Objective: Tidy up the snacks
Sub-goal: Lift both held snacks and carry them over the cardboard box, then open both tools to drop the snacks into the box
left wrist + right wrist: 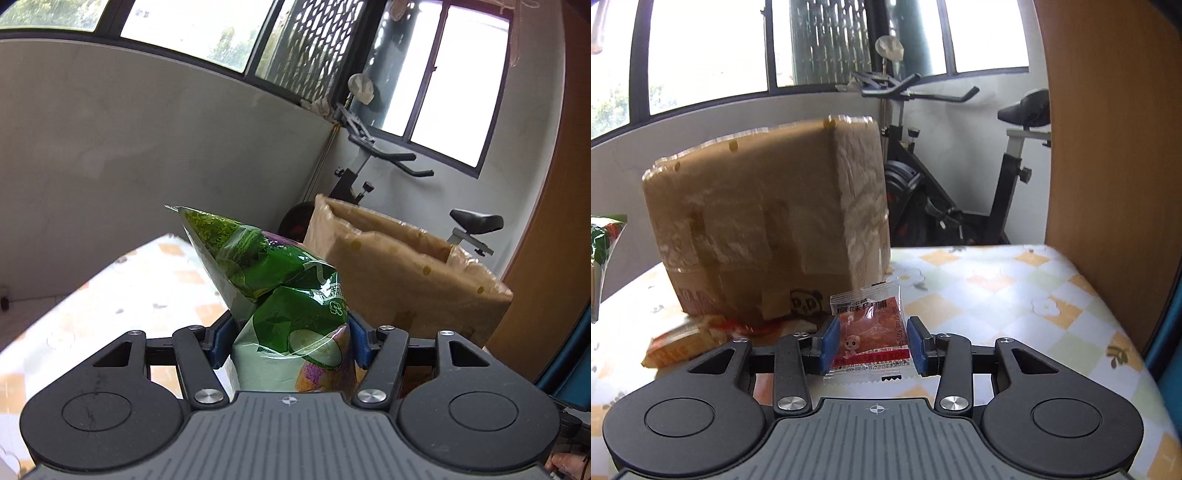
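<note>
My left gripper (290, 341) is shut on a green snack bag (280, 280) and holds it upright above the table, left of the open brown cardboard box (399, 273). My right gripper (873, 345) is shut on a small red-and-clear snack packet (870, 328), low over the table just in front of the box (768, 221). The green bag's edge shows at the far left of the right wrist view (605, 240).
The table has a white cloth with yellow checks and flowers (1015, 295). An orange snack pack (687, 339) lies by the box's front left corner. A wooden panel (1108, 147) stands at the right. An exercise bike (960, 184) stands behind the table.
</note>
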Action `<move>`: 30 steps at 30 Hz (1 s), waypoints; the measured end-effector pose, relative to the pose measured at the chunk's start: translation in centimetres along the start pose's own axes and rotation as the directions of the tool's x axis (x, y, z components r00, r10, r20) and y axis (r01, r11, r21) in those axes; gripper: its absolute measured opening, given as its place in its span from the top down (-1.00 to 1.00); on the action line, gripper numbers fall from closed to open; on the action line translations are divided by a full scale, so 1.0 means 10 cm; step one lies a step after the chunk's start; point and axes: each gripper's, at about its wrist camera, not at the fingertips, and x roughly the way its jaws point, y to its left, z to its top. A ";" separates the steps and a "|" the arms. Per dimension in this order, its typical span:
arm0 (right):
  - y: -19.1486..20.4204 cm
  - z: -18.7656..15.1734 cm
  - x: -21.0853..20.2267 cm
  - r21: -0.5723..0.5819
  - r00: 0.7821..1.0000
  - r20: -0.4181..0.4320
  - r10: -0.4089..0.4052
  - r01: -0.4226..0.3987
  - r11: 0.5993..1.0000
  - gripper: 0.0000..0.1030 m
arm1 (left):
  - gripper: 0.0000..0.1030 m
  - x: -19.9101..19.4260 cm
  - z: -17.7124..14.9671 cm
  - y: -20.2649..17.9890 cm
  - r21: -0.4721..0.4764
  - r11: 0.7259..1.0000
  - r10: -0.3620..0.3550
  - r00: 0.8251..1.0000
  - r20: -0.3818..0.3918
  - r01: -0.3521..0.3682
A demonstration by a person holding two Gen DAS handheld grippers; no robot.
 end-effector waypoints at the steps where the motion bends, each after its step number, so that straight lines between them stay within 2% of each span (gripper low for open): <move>1: 0.01 0.10 -0.03 -0.012 1.000 0.022 0.007 -0.006 1.000 0.28 | -0.24 -0.01 0.13 -0.04 0.017 1.000 -0.022 1.000 0.017 0.022; 7: 0.10 0.78 -0.15 -0.076 0.988 0.132 0.087 -0.077 0.994 0.28 | -0.24 0.07 0.91 -0.40 0.073 0.984 -0.171 0.982 0.082 0.165; 9: 0.12 1.00 -0.14 -0.099 0.983 0.146 0.114 -0.100 0.990 0.28 | -0.25 0.18 1.13 -0.56 0.111 0.975 -0.205 0.974 0.099 0.194; 11: 0.15 1.20 -0.08 -0.106 0.979 0.150 0.139 -0.123 0.987 0.28 | -0.25 0.33 1.30 -0.76 0.176 0.966 -0.214 0.970 0.119 0.191; 13: 0.20 1.38 0.00 -0.113 0.976 0.150 0.161 -0.145 0.983 0.28 | -0.25 0.61 1.45 -1.00 0.231 0.951 -0.231 0.968 0.095 0.205; 17: 0.35 1.63 0.25 -0.146 0.977 0.128 0.171 -0.152 0.978 0.28 | -0.25 1.25 1.54 -1.26 0.221 0.939 -0.265 0.964 -0.020 0.263; 18: 0.40 1.67 0.32 -0.153 0.979 0.117 0.169 -0.150 0.977 0.28 | -0.25 1.40 1.52 -1.33 0.241 0.936 -0.253 0.967 -0.042 0.255; 20: 0.45 1.71 0.43 -0.162 0.981 0.099 0.169 -0.151 0.975 0.28 | -0.25 1.64 1.44 -1.50 0.335 0.923 -0.175 0.982 -0.068 0.188; 22: 0.49 1.73 0.52 -0.165 0.982 0.082 0.173 -0.157 0.974 0.28 | -0.25 1.83 1.33 -1.58 0.427 0.895 -0.096 0.990 -0.103 0.131; 24: 0.55 1.72 0.58 -0.178 0.982 0.068 0.175 -0.160 0.971 0.28 | -0.25 1.98 1.23 -1.60 0.480 0.870 -0.043 0.987 -0.156 0.114; 27: 0.58 1.70 0.66 -0.193 0.984 0.038 0.175 -0.165 0.967 0.28 | -0.25 2.19 1.11 -1.57 0.503 0.856 0.002 0.972 -0.237 0.121; 30: 0.59 1.68 0.76 -0.186 0.984 0.000 0.179 -0.176 0.967 0.28 | -0.25 2.35 0.98 -1.49 0.547 0.830 0.063 0.956 -0.288 0.110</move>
